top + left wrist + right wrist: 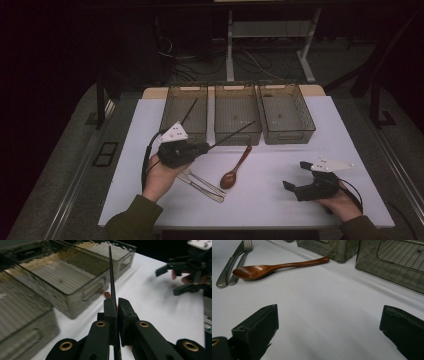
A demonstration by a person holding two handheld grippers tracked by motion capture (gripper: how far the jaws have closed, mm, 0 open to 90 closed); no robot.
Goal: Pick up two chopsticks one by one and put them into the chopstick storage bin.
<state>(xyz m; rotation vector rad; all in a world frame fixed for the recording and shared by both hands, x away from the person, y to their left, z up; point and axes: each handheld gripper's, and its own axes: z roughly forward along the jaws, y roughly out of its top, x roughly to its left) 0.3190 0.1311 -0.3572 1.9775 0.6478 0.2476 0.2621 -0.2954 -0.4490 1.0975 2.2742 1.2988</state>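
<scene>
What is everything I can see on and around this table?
Black chopstick: one, clamped in the left jaws, its tip over the middle bin; a second lies in the left bin.
Smoky see-through bins: three, in a row at the table's far edge.
Wooden spoon: one, brown, mid-table.
Fork and knife: one each, silver, side by side left of the spoon.
Table: one, white top.
Left gripper: black, shut on the chopstick.
Right gripper: black, jaws wide open, near the table's right front.
</scene>
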